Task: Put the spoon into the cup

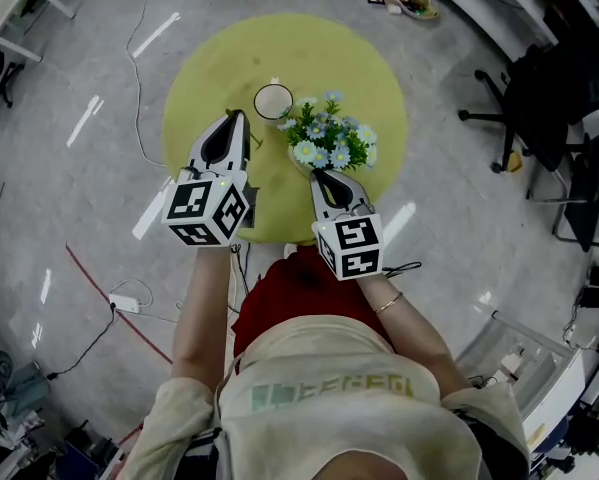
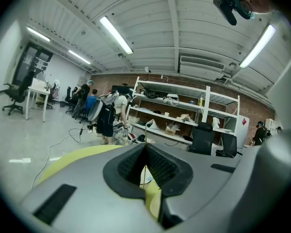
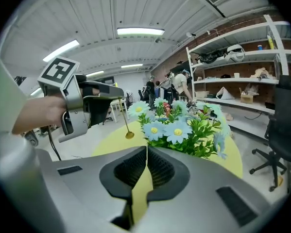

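1. Closest to you is your pale shirt (image 1: 319, 388), with both forearms reaching forward from it.
2. Next come the marker cubes, one on each claw, held side by side over the near edge of the round yellow desk (image 1: 374, 78).
3. Your right claw (image 1: 319, 176) (image 3: 146, 152) is closed, pads together with nothing between them. It points at the flowers (image 1: 329, 140) (image 3: 184, 127) just ahead of it.
4. Your left claw (image 1: 239, 116) (image 2: 145, 147) is clamped on the spoon (image 2: 145, 130) (image 3: 129, 135). The thin handle is pinched between the pads and the gold bowl hangs down, clear of the desk.
5. The white cup (image 1: 273, 101) stands upright just beyond the left claw's tip, beside the flowers. The spoon is near it, not in it.
6. Farthest out is grey floor (image 1: 69, 88) and a dark office chair (image 1: 524, 108) to the right.
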A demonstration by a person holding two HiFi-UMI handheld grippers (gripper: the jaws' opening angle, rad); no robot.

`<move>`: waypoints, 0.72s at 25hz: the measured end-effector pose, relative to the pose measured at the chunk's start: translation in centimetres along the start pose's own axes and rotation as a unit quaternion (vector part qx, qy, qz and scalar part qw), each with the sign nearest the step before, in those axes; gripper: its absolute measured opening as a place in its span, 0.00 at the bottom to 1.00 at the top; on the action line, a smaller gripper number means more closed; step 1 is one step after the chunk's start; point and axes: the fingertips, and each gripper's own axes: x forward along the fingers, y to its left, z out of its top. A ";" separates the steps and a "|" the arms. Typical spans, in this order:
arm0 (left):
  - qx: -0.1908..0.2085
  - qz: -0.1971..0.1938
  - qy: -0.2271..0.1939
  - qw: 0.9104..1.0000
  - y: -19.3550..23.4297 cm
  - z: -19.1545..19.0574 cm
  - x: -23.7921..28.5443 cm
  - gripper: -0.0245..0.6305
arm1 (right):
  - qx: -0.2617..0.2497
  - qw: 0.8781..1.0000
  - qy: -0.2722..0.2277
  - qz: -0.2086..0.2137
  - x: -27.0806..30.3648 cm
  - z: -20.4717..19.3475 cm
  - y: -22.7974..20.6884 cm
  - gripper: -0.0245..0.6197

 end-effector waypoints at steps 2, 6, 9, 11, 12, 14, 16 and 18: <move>0.003 0.000 -0.004 1.000 0.0 0.5 0.8 0.07 | -0.001 1.000 0.004 0.002 0.2 -0.2 -0.1 0.10; 0.008 -0.003 -0.011 1.000 0.0 1.6 1.9 0.07 | -0.004 1.000 0.007 0.006 0.5 -0.1 0.0 0.10; 0.013 -0.010 -0.016 1.000 -0.2 2.7 2.6 0.07 | -0.004 1.000 0.006 0.006 0.6 0.2 0.0 0.10; 0.016 -0.013 -0.021 1.000 -0.3 3.4 3.2 0.07 | -0.005 1.000 0.007 0.006 0.7 0.4 0.0 0.10; 0.017 -0.014 -0.022 1.000 -0.4 3.6 3.5 0.07 | -0.005 1.000 0.008 0.006 0.8 0.4 -0.1 0.10; 0.018 -0.017 -0.024 0.999 -0.4 3.8 4.1 0.07 | -0.005 1.000 0.011 0.007 1.0 0.2 -0.1 0.10; 0.017 -0.019 -0.024 0.999 -0.5 3.7 4.6 0.07 | -0.005 1.000 0.015 0.007 1.0 0.1 -0.1 0.10; 0.015 -0.022 -0.023 0.999 -0.5 3.6 5.0 0.07 | -0.006 1.000 0.019 0.007 1.2 0.0 -0.1 0.10</move>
